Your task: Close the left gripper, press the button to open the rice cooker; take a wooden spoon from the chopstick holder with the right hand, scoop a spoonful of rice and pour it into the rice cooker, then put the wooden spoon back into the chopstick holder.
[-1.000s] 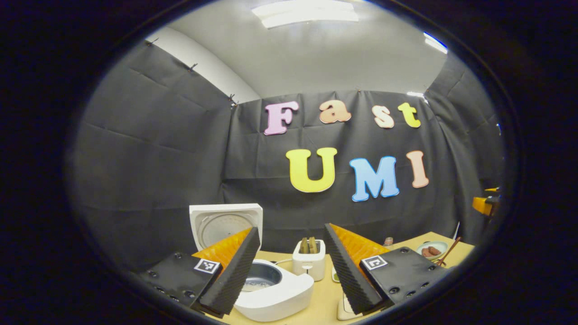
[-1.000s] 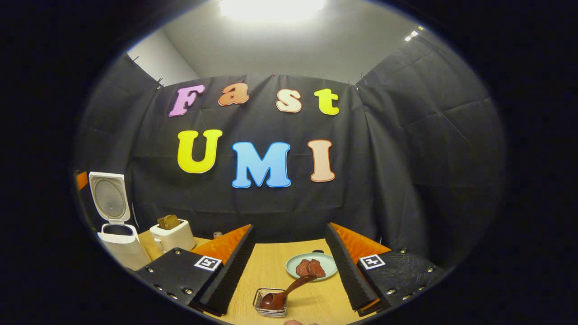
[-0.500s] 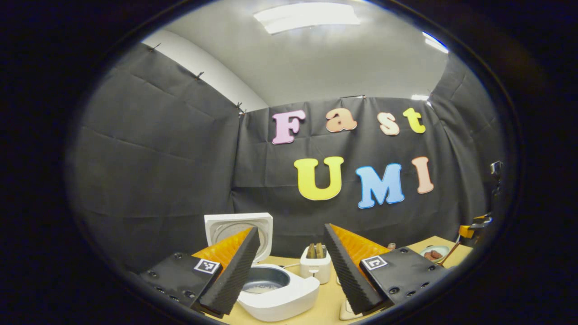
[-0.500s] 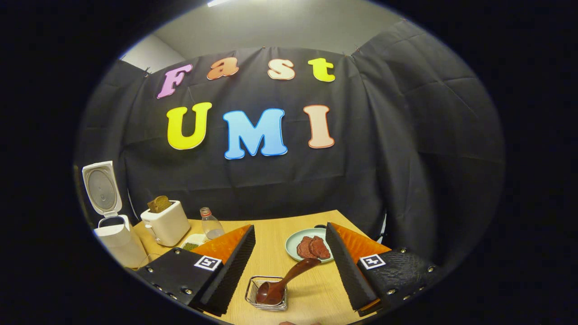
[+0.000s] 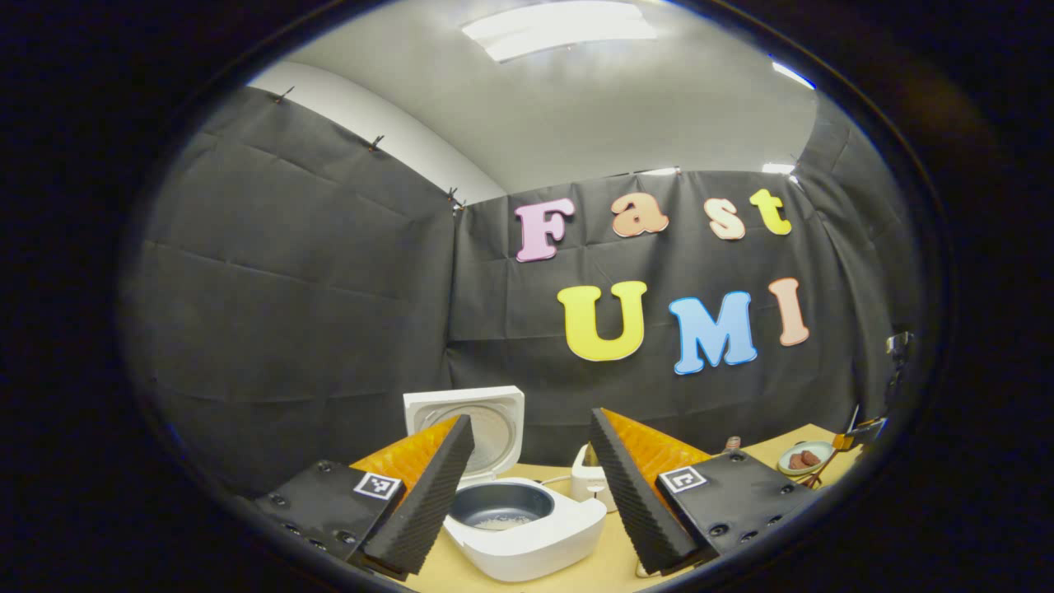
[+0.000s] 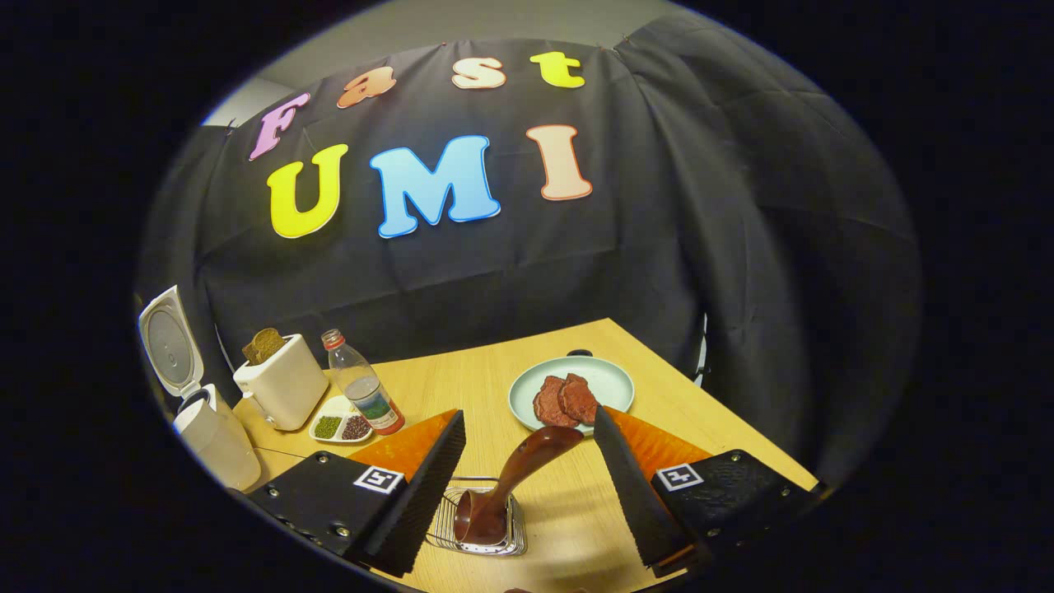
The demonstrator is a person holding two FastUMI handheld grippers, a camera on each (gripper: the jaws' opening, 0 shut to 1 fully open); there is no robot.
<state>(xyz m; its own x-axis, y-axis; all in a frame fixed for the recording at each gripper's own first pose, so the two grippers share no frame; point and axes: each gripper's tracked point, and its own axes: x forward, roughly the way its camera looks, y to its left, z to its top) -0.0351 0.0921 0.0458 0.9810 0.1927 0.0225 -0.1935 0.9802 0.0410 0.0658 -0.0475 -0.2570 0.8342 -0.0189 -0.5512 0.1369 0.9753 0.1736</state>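
In the left gripper view the white rice cooker (image 5: 539, 543) stands open, its lid (image 5: 494, 412) upright and a little rice in its dark pot (image 5: 502, 515). My left gripper (image 5: 531, 420) hangs open above its near edge, holding nothing. In the right gripper view a brown wooden spoon (image 6: 515, 473) stands bowl-down in a wire chopstick holder (image 6: 510, 539), handle leaning up to the right. My right gripper (image 6: 529, 416) is open, and the spoon's handle rises between its fingers without touching them. The open rice cooker (image 6: 210, 436) shows far left.
On the wooden table (image 6: 700, 412) sit a plate (image 6: 605, 383) with meat slices, a bottle (image 6: 362, 391), a small dish of beans (image 6: 342, 427) and a white toaster (image 6: 280, 383) with bread. The toaster (image 5: 580, 482) is partly behind my left gripper's finger.
The right gripper has tipped down and come closer, so the spoon's handle now rises between its fingers. The left gripper has swung left, so the cooker sits more central.
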